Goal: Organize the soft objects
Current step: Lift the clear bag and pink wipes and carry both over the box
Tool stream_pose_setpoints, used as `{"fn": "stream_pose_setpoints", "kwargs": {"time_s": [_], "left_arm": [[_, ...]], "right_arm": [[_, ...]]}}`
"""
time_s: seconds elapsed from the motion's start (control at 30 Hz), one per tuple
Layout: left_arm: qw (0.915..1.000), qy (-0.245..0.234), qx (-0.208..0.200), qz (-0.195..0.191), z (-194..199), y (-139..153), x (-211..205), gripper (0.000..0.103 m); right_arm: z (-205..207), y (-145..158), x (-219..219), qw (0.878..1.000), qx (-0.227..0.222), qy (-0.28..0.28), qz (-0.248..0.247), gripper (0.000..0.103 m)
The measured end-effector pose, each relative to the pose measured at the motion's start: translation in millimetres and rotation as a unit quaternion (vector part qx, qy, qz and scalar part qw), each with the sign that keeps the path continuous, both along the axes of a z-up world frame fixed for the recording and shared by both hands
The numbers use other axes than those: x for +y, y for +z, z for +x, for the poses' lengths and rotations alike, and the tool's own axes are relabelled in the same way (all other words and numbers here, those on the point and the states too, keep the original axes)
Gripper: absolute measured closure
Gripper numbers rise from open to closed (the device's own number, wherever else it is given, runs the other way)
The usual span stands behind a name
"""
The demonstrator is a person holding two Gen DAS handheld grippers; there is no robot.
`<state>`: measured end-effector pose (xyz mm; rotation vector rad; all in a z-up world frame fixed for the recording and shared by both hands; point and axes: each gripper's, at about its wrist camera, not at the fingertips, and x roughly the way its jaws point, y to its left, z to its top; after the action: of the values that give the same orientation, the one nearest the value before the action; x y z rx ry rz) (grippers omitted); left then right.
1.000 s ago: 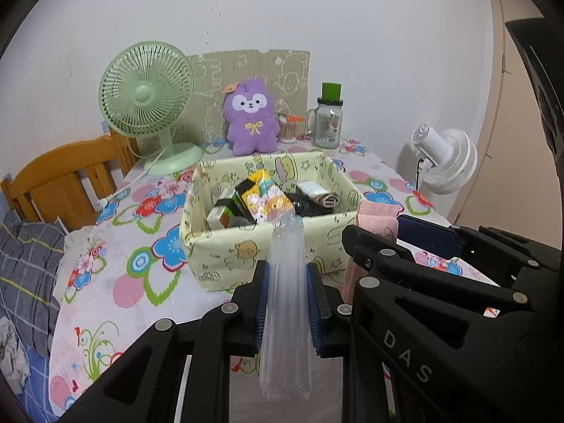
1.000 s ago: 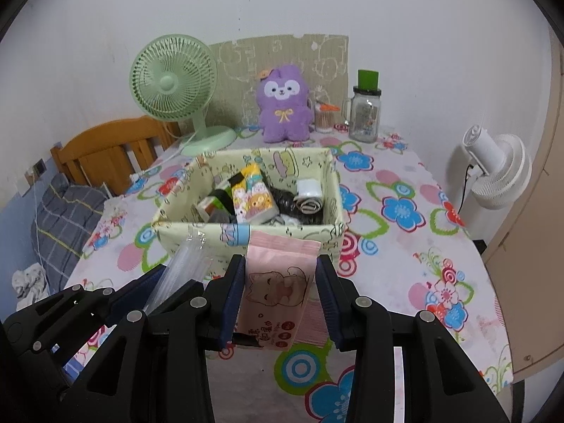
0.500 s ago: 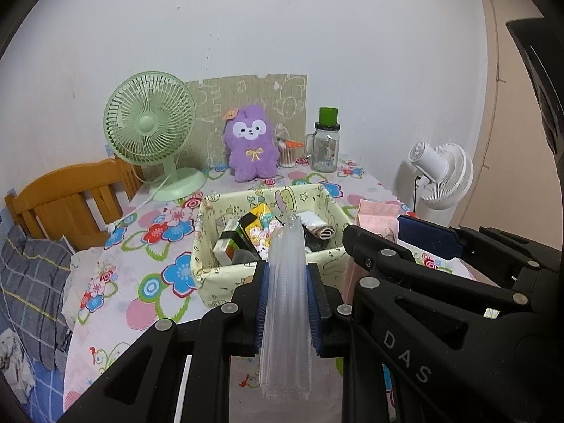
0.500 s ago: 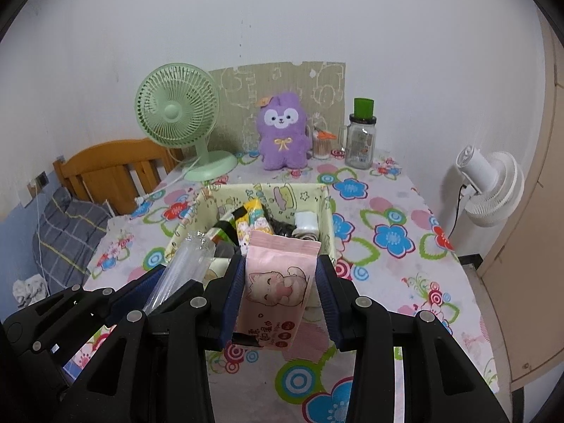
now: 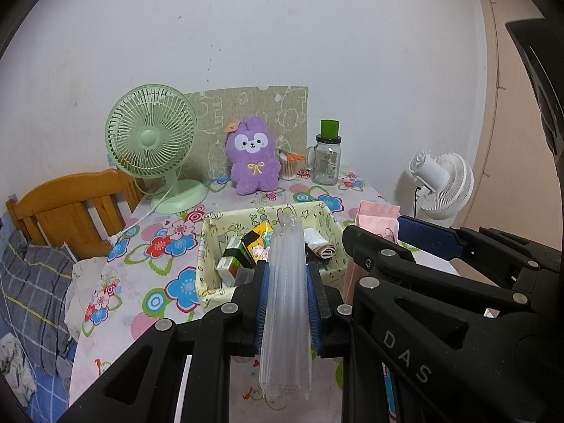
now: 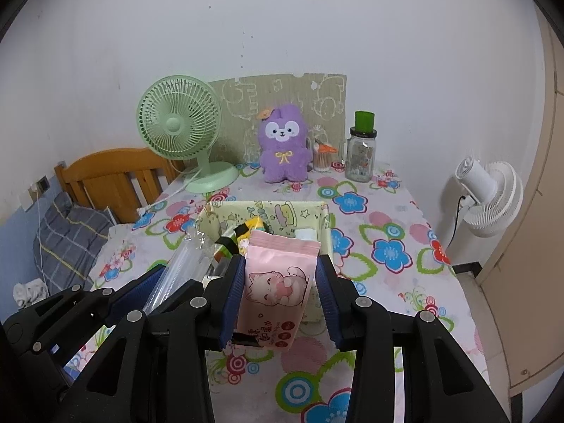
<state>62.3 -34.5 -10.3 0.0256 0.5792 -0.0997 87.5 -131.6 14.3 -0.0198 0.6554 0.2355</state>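
Both claws are loaded and held up in the air in front of the fabric storage box (image 6: 326, 225), which sits mid-frame on the flowered bench (image 6: 387, 218).

The left claw (image 5: 287, 303) is squeezed nearly closed on a clear plastic sleeve of stacked cups (image 5: 286, 282). The sleeve runs up the centre of the left wrist view, and its tip overlaps the box.

The right claw (image 6: 278, 292) is partly open, only as far as its load demands. It clamps a pink wipes pack (image 6: 278, 282) with a cartoon cat, standing upright low in the centre of the right wrist view.

I'd judge this to be the carrying step, with both items lifted and neither yet put away. The box already holds several packets and a rolled cloth, so space looks tight.

The next move, I think, calls for bringing one claw over a gap in the box, lowering, and letting go only once the item is inside. The long sleeve may need tipping flat to fit. The purple plush (image 6: 283, 141) stands untouched at the back, against the wall.
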Motion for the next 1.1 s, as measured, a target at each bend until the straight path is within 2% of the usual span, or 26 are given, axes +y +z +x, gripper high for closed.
{"fn": "stream_pose_setpoints", "kwargs": {"time_s": [0.4, 1.1], "left_arm": [[0.9999, 0.008, -0.006, -0.001, 16, 7, 5, 0.084], [0.9997, 0.022, -0.004, 0.004, 60, 8, 14, 0.084]], "right_arm": [[17, 9, 5, 1.000, -0.007, 0.008, 0.000, 0.059], [66, 8, 16, 1.000, 0.002, 0.027, 0.009, 0.059]]}}
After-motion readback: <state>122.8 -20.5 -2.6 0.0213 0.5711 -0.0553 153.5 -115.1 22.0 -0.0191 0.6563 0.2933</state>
